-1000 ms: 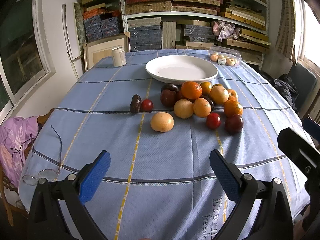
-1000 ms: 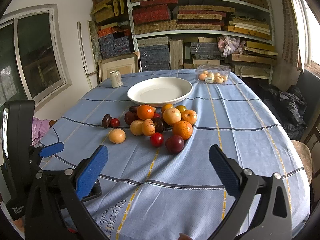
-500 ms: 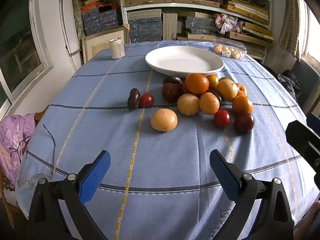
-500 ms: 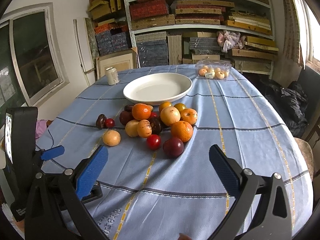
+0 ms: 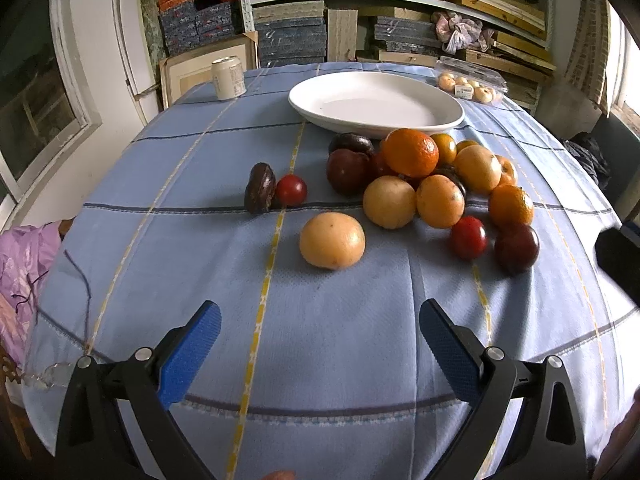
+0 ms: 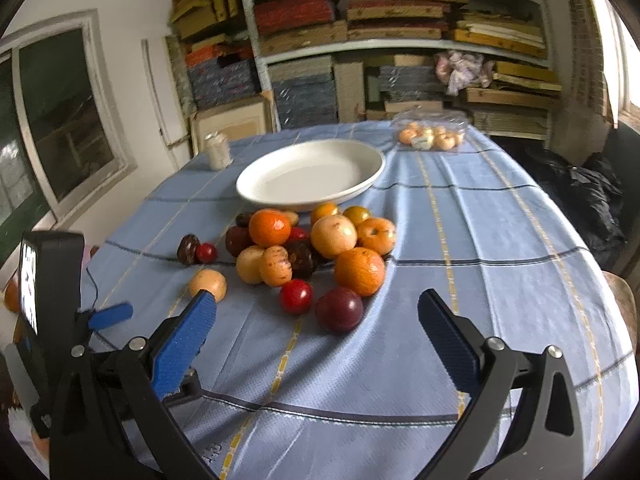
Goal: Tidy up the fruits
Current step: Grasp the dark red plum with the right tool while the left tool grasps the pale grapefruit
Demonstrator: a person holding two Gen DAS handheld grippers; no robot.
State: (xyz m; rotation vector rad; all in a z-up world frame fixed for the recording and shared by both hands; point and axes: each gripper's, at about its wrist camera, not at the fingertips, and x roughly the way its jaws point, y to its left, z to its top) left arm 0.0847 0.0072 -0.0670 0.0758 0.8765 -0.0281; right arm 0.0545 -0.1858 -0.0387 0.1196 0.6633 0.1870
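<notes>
Right now both your tools, the left tool [image 5: 320,344] and the right tool [image 6: 318,328], are spread wide and hold nothing. You have the fruits [image 5: 432,184] heaped on the desk [image 5: 180,168] just before the empty white plate [image 5: 376,100]. The yellow fruit [image 5: 332,246] lies alone, nearest. It looks round, smooth and probably soft, so take it across the widest middle and press gently.
</notes>
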